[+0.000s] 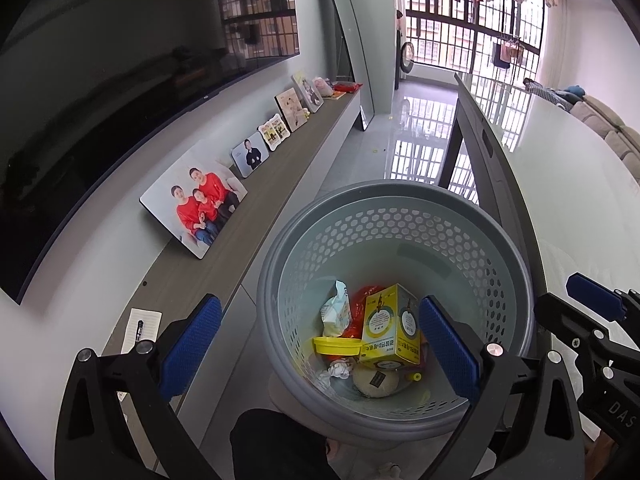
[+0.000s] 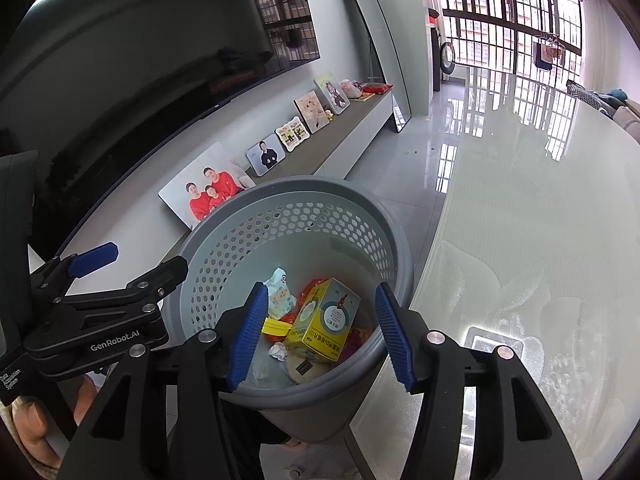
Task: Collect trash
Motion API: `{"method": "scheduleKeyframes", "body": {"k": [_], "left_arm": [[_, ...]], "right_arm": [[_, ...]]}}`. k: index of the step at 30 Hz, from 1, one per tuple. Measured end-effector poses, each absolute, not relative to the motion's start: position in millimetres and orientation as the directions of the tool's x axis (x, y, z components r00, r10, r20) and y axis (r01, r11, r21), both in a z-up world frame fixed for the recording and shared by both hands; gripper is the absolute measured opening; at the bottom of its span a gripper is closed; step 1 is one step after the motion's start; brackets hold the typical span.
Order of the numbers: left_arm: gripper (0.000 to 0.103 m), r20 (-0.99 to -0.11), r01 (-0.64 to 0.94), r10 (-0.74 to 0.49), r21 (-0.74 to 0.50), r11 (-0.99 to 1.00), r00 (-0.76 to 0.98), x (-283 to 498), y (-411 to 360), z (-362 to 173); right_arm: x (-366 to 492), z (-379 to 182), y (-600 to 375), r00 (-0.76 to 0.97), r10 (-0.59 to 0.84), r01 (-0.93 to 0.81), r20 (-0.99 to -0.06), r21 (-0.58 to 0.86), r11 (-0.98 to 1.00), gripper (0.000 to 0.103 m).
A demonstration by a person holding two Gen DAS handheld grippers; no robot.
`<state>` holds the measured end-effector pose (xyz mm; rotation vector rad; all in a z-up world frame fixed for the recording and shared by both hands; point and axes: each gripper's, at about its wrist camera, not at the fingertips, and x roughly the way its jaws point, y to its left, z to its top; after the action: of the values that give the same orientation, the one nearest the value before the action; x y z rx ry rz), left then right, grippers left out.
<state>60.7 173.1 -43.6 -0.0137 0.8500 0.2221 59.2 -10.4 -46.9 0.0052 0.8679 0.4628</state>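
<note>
1. Now my right claw (image 2: 322, 336) hangs spread and empty above the grey perforated bin (image 2: 304, 200); my left claw (image 1: 320, 344) is spread too, holding nothing.
2. Trash lies inside: yellow box (image 2: 324, 326), yellow lid (image 2: 276, 326), crumpled paper (image 2: 279, 351), white wrapper (image 2: 280, 294).
3. Drop seems done; next, seek more litter beyond the bench (image 2: 540, 220).

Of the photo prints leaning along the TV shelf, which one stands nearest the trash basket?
The largest print, showing three people in red tops. It leans at the near end of the row, closest to the grey basket; the others are smaller and farther off.
</note>
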Motion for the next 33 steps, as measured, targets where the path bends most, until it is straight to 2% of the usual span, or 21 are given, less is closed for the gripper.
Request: {"method": "scheduleKeyframes", "body": {"k": [33], "left_arm": [[0.097, -0.742, -0.214, 0.218, 0.104, 0.971, 0.633, 58.2, 171.4, -41.8]], "right_arm": [[55.4, -42.4, -17.9, 0.561, 0.392, -0.383, -0.729, 0.191, 0.904, 0.055]]}}
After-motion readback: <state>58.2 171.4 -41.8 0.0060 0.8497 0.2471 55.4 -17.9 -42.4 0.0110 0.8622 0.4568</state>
